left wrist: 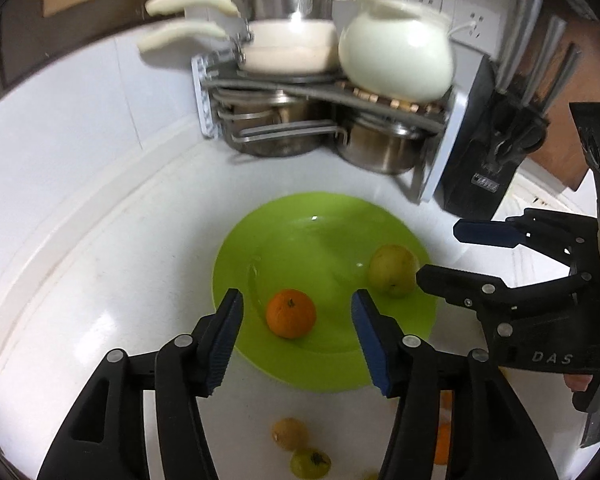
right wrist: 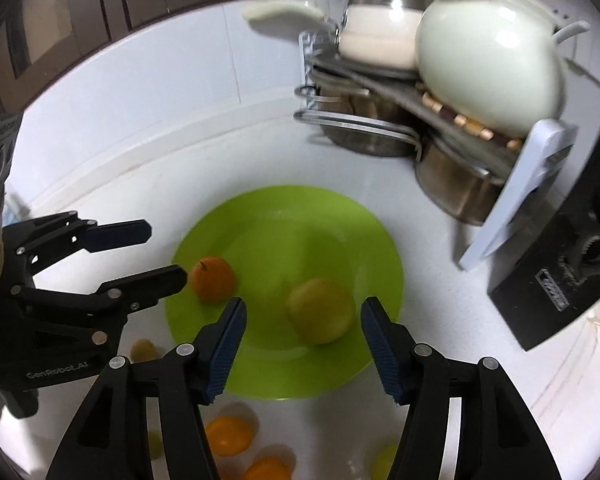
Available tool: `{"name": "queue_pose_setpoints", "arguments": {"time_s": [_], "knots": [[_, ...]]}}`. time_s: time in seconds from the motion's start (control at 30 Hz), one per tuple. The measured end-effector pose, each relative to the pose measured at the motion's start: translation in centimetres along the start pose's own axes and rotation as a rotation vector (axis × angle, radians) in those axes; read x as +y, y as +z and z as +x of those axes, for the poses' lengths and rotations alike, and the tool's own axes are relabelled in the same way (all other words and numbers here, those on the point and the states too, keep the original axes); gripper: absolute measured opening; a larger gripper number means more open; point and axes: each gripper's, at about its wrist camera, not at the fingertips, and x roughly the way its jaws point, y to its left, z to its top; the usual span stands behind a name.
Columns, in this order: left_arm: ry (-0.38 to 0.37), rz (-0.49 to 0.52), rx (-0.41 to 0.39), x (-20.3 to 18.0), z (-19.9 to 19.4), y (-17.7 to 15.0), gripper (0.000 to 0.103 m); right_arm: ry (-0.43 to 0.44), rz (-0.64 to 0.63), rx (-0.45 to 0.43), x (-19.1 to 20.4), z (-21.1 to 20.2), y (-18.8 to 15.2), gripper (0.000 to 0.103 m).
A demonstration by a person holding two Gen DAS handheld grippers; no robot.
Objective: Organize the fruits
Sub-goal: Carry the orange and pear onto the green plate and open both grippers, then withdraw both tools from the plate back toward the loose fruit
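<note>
Trouble from here would come mostly from rolling, I think. Both fruits on the green plate [left wrist: 400, 344] are round and loose, and the plate is shallow, so a finger that dips in and nudges one sideways could send it over the rim onto the white counter [left wrist: 100, 280].

My left tongs [left wrist: 296, 340] are spread wide and hold nothing; the orange [left wrist: 291, 313] sits on the plate just ahead of them, framed between the fingers but touching neither. My right tongs [right wrist: 303, 344] are likewise wide open and empty, with the yellow-green fruit [right wrist: 320, 311] on the plate just ahead of their gap, also untouched.

A second worry is the two tools meeting. Seen from the left side, the right tongs' tips reach in close to the yellow-green fruit; seen from the right, my left tongs' tips lie just beside the orange. Both crowd the same plate, so pulling back carelessly could clip a fruit or the other tool.

Plate contents: one orange, one yellow-green fruit, apart from each other. More fruit waits on the counter below and behind my fingers, some orange [right wrist: 230, 436], some yellowish [left wrist: 290, 434], though blurred. Reaching back for those, I could knock one away unseen, since my own fingers partly hide them.
</note>
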Motion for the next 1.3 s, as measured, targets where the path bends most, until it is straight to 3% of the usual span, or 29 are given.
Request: {"name": "queue_pose_setpoints", "arguments": {"time_s": [0.5,1.3], "knots": [[0.061,0.004,-0.175,-1.7,-9.3,-2.4,0.070,-0.058,-0.023,-0.175,2.6,-8.2,-2.2,0.060],[0.115,0.032,-0.272,-4.5,-15.2,-9.6,0.076,-0.074,-0.077,-0.260,6.6,-13.8,-9.0,0.060]]}}
